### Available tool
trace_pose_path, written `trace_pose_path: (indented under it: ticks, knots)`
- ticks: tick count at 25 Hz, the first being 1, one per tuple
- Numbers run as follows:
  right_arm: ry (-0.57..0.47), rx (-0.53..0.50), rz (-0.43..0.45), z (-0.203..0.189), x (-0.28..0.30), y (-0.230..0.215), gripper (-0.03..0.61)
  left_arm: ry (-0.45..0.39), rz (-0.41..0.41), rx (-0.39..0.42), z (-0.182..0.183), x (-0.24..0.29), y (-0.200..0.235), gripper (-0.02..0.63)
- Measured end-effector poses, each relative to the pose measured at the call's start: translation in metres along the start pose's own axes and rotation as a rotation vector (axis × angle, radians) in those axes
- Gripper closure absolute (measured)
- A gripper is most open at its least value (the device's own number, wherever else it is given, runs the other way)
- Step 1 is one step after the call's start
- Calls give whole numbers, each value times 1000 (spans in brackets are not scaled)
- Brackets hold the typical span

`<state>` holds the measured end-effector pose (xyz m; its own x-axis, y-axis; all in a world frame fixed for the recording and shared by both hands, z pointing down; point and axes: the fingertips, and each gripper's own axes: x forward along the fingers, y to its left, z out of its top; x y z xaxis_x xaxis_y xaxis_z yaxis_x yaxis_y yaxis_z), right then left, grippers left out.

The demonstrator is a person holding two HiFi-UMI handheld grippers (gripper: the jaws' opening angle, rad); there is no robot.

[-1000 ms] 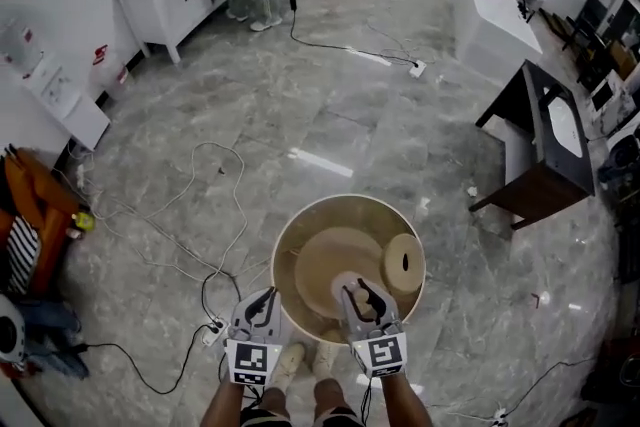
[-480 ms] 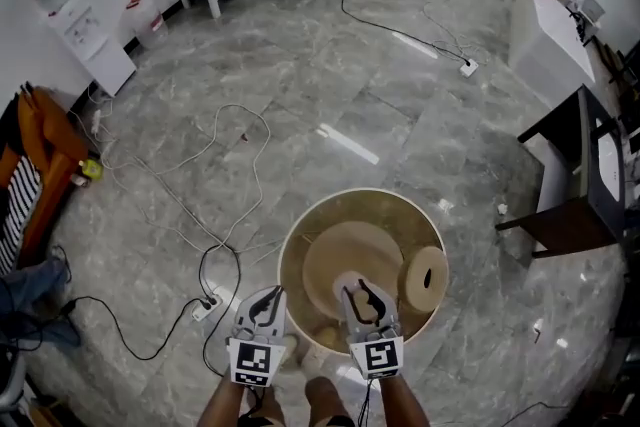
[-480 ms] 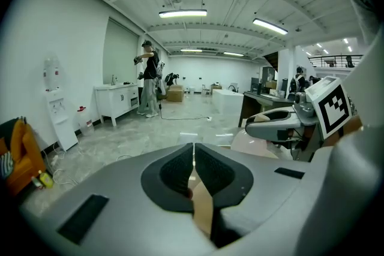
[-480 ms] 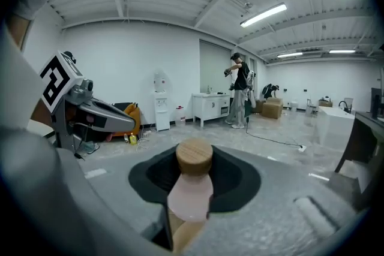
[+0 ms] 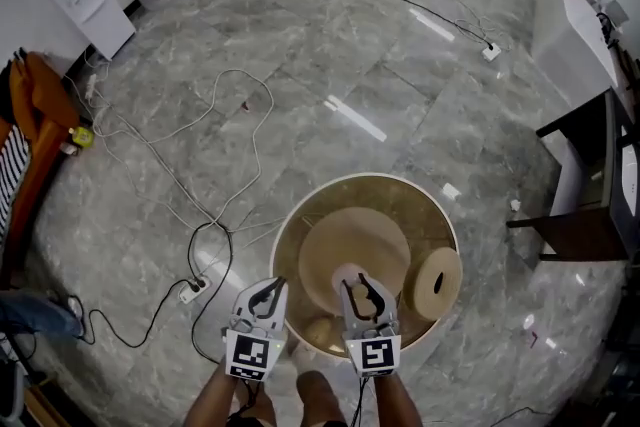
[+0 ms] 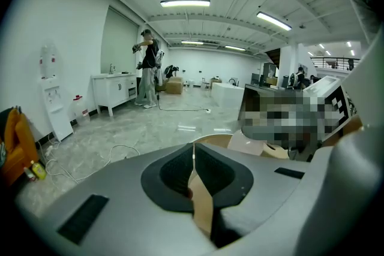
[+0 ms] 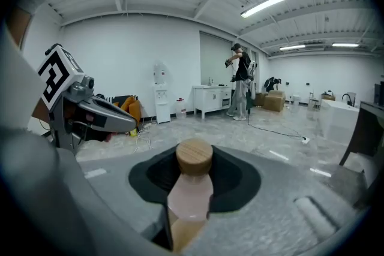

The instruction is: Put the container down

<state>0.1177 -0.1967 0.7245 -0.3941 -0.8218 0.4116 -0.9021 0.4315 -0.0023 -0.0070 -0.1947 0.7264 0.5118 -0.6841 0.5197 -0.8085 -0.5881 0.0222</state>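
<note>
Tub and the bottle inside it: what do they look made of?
The tub: likely thin bent wood or bamboo, matte tan all over, very thin wall. The bottle: translucent pinkish body, plastic or glass, cannot tell which. Its cap: pale wood, faint grain lines on top.

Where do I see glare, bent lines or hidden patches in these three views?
Head view: bright glare streaks on the glossy floor, and the room bulges, fisheye-like. Left gripper view: black rounded corners, and a mosaic patch at right above the container. Right gripper view: the same rounding; the ceiling lamps burn white, while the bottle in the jaws looks clear.
</note>
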Motion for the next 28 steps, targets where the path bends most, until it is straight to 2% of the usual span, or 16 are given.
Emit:
trace_pose_path:
  ticks: [5, 13, 28]
  knots:
    - [29, 6, -7, -37, 29, -11, 453, 1, -30, -4, -23, 35, 2, 588]
    - [60, 2, -10, -90, 64, -18, 453, 11, -32, -43, -64, 72, 14, 588]
    - [84, -1, 20, -141, 111, -24, 453, 71, 1, -94, -125, 110, 26, 588]
